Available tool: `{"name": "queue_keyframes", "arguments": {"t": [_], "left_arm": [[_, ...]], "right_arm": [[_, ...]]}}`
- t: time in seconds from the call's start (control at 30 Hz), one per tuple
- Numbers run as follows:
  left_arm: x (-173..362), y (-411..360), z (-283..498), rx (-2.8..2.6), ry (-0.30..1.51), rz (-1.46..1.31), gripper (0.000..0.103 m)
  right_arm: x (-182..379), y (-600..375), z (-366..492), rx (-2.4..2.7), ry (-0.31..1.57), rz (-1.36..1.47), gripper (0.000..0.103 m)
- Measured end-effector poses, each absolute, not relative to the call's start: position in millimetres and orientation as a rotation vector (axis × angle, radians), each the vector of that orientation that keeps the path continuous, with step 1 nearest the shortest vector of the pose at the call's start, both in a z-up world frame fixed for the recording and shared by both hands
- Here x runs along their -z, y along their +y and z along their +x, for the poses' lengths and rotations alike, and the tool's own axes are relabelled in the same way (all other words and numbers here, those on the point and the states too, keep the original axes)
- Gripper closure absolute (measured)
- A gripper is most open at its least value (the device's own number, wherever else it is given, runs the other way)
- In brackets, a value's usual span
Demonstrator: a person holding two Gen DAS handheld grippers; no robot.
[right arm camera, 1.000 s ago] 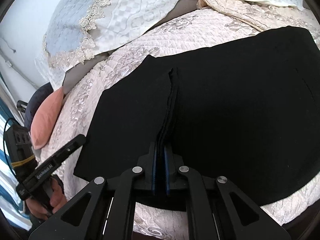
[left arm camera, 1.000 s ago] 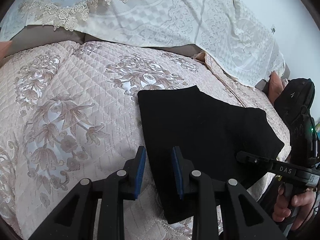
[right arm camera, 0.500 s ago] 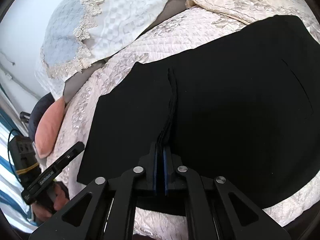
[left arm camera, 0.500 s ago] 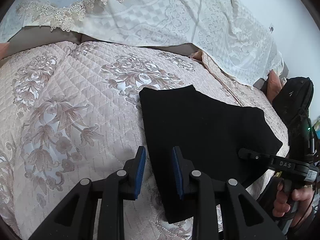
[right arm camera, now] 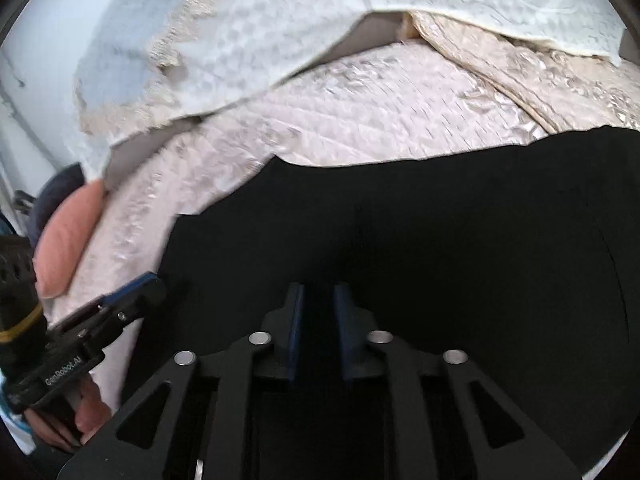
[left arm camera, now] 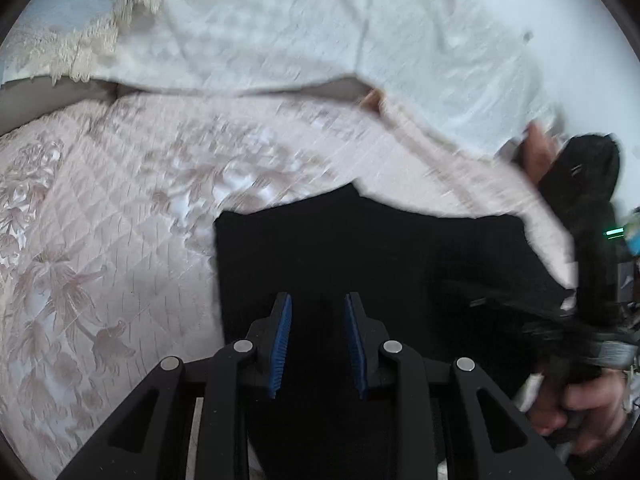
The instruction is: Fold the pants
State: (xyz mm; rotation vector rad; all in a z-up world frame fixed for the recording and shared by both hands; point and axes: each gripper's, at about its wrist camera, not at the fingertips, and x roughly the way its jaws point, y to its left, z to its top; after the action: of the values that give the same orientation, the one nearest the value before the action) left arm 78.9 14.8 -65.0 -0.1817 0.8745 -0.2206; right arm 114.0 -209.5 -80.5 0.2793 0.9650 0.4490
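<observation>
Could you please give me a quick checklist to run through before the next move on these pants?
1. Left gripper open, nothing between the fingers: ok.
2. Right gripper open, no cloth pinched: ok.
3. Pants lying flat on the bedspread: ok.
4. Both grippers over the pants: ok.
5. Fold edges lined up: cannot tell, black cloth and motion blur.
6. Pants clear of the pink cushion: ok.
</observation>
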Motion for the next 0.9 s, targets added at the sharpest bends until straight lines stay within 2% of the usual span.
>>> {"name": "queue_keyframes", "arguments": {"t": [0.17, 0.4, 0.57, 0.9], "left_arm": [[61, 18, 86, 0.209, 0.854, -0.160, 0.074], [65, 12, 114, 0.173, 0.900, -0.130, 0.074], [56, 14, 82, 0.176, 0.864, -0.112, 0.074], [65, 4, 6, 0.191, 0.844, -0.075, 0.074]], "right_arm": [[64, -210, 112, -0.460, 0.919, 0.228, 0.091], [77, -203, 140, -0.423, 0.947, 0.154, 0.087], [65, -207, 121, -0.433, 0.932, 0.104, 0.073], [73, -201, 48, -0.378, 0.902, -0.049, 0.073]]}}
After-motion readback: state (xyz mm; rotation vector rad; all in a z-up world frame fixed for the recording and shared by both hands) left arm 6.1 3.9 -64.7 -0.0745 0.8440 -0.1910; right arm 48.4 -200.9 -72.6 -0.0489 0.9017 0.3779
